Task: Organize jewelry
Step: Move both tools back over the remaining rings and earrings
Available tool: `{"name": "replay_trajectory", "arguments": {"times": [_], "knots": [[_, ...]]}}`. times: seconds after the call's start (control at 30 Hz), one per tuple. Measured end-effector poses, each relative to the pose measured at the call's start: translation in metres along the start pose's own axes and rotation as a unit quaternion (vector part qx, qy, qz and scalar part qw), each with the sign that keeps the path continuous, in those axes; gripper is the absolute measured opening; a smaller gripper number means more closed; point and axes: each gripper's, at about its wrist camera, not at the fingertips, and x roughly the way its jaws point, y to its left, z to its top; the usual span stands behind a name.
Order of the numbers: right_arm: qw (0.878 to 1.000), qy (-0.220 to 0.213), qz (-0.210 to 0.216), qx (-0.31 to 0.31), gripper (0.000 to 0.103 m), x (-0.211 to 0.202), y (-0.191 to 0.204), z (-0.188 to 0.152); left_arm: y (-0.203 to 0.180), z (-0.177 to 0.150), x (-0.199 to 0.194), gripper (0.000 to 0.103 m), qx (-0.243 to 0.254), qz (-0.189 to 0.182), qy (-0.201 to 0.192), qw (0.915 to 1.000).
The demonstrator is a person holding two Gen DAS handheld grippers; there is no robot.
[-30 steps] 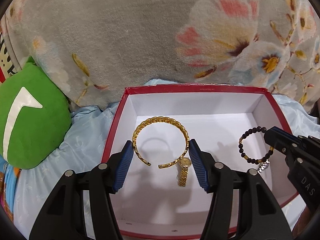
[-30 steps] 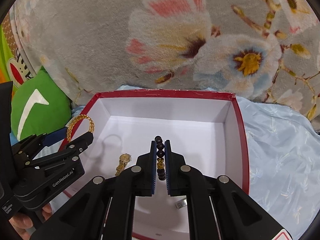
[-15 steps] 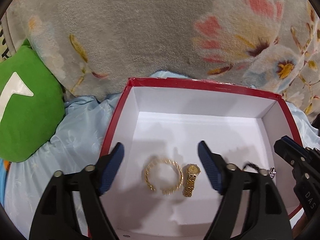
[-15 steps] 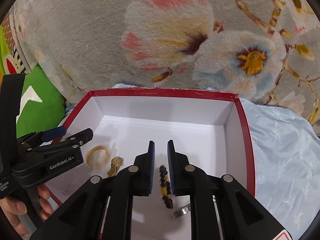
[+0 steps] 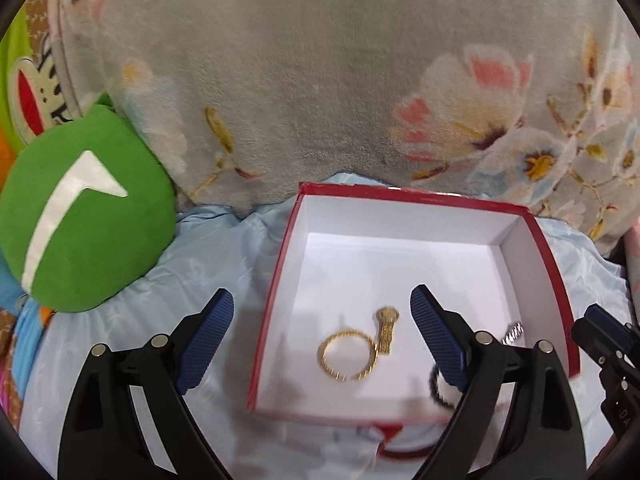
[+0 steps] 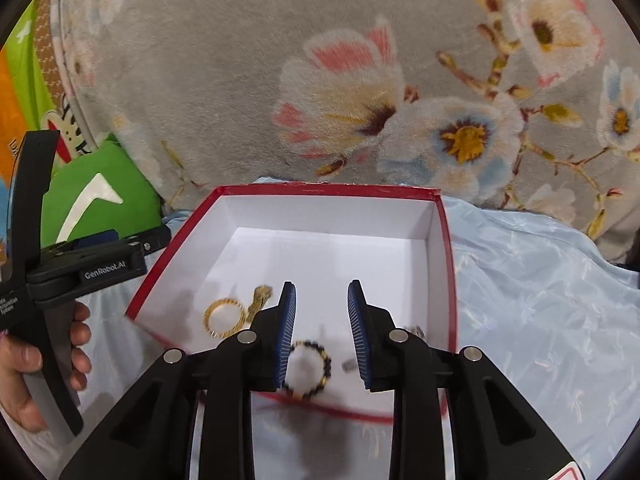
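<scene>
A red box with a white inside (image 5: pixel 420 200) (image 6: pixel 328 190) sits on pale blue cloth. In it lie a gold open bangle (image 5: pixel 347 356) (image 6: pixel 224 317), a small gold watch (image 5: pixel 386 328) (image 6: pixel 259 298), a dark bead bracelet (image 6: pixel 309 370) (image 5: pixel 438 386) and a silver piece (image 5: pixel 512 330) (image 6: pixel 416 331). My left gripper (image 5: pixel 322 340) is open and empty above the box's left wall. My right gripper (image 6: pixel 322 332) is open and empty, with the bead bracelet lying on the box floor below its fingers.
A grey flowered blanket (image 5: pixel 340 80) rises behind the box. A green cushion (image 5: pixel 80 216) lies at the left on the blue cloth (image 6: pixel 540 300). The other gripper shows in each view: the right one (image 5: pixel 608 344), the left one with the hand holding it (image 6: pixel 80 268).
My left gripper let the gold bangle drop into the box and pulled back and left. My right gripper opened, released the bead bracelet into the box and drew back.
</scene>
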Motion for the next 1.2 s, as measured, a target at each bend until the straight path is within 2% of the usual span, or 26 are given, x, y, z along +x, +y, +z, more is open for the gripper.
{"name": "replay_trajectory", "arguments": {"times": [0.23, 0.5, 0.73, 1.03, 1.2], "knots": [[1.0, 0.0, -0.024, -0.012, 0.034, -0.076, 0.008, -0.057, 0.007, -0.056, -0.072, 0.088, 0.025, -0.014, 0.011, 0.9995], [0.999, 0.042, -0.029, 0.017, 0.036, -0.135, 0.005, -0.144, 0.018, -0.152, -0.127, 0.088, 0.039, -0.024, 0.061, 0.9971], [0.995, 0.076, -0.039, 0.043, 0.036, -0.156, 0.005, -0.201, 0.026, -0.23, -0.152, 0.088, 0.023, -0.046, 0.122, 0.9912], [0.992, 0.096, -0.05, 0.056, 0.036, -0.168, 0.004, -0.234, 0.011, -0.295, -0.17, 0.086, 0.037, -0.071, 0.17, 0.9822], [0.991, 0.108, -0.049, 0.06, 0.036, -0.168, 0.006, -0.246, 0.005, -0.316, -0.163, 0.072, 0.038, -0.076, 0.196, 0.9768]]}}
